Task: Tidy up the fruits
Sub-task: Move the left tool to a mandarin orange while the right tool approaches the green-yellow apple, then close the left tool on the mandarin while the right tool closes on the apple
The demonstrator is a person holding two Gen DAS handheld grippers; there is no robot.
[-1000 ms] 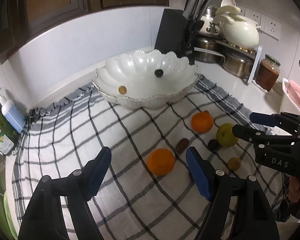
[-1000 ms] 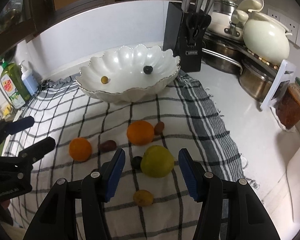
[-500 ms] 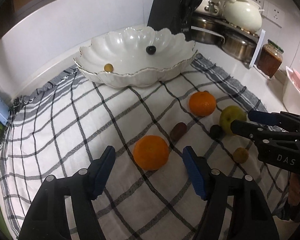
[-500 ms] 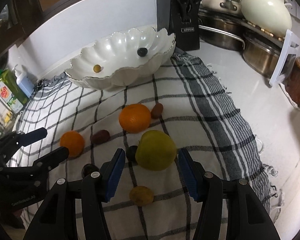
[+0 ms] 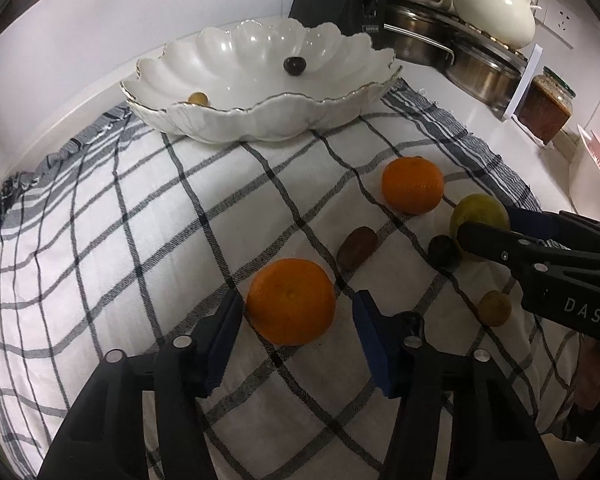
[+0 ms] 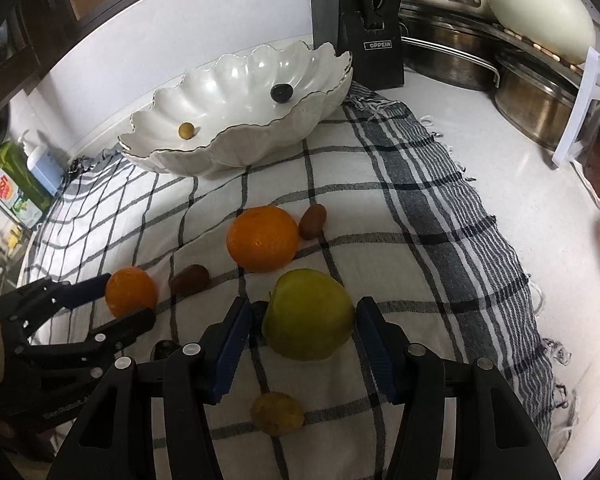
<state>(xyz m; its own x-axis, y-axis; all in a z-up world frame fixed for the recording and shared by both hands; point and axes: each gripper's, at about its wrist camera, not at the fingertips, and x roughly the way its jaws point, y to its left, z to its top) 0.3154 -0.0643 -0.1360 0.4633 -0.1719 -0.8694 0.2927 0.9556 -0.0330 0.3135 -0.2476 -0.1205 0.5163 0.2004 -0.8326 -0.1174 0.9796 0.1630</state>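
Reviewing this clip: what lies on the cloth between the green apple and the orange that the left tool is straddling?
In the right wrist view, a brown oval fruit lies between the green apple and the orange inside the open left tool; otherwise bare checked cloth.

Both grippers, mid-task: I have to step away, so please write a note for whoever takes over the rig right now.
Left gripper: open, fingers either side of the nearer orange on the checked cloth; not closed on it.
Right gripper: open, fingers either side of the green apple; not closed on it.
Done: the white scalloped bowl holds one small dark fruit and one small yellow fruit.
Left on the cloth: both grippers' fruits, the second orange, two brown oval fruits, a small dark fruit, a small yellowish fruit; another dark one partly hidden.
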